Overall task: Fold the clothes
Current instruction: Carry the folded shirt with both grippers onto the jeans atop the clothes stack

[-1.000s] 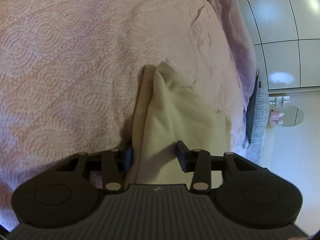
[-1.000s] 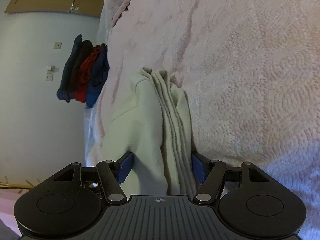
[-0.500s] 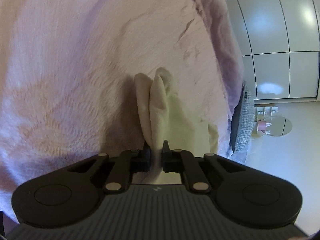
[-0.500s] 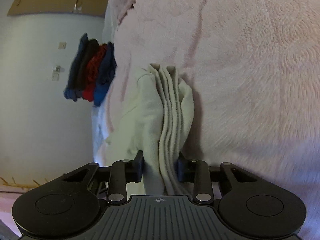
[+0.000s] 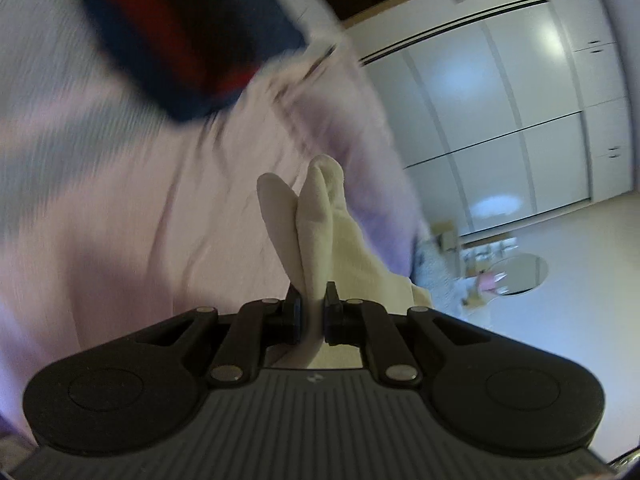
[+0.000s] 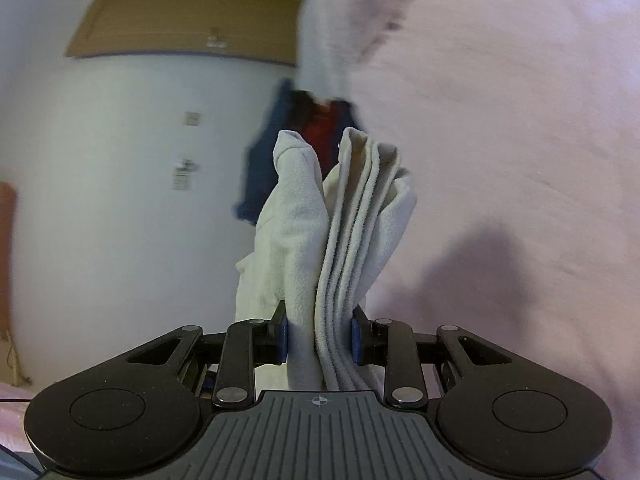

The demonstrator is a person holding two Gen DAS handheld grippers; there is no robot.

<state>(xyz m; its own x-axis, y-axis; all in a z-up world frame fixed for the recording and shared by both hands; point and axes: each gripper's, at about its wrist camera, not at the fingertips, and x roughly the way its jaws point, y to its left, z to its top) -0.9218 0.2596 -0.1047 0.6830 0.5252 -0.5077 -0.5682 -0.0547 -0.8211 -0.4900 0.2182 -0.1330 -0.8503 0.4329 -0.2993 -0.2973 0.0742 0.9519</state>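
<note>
Now we have the cream garment (image 6: 344, 240) bunched in several layers and lifted clear of the pink bedspread (image 6: 520, 160), so some folding looks done and laying it down remains. Its folds run lengthwise, straight away from us. Right gripper (image 6: 320, 338) clamps the thick end, left gripper (image 5: 312, 316) pinches a thinner end. Folded dark clothes (image 5: 192, 32) lie beyond.

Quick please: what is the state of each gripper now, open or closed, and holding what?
Left gripper: closed on the cream garment.
Right gripper: closed on a thick fold of it.
</note>
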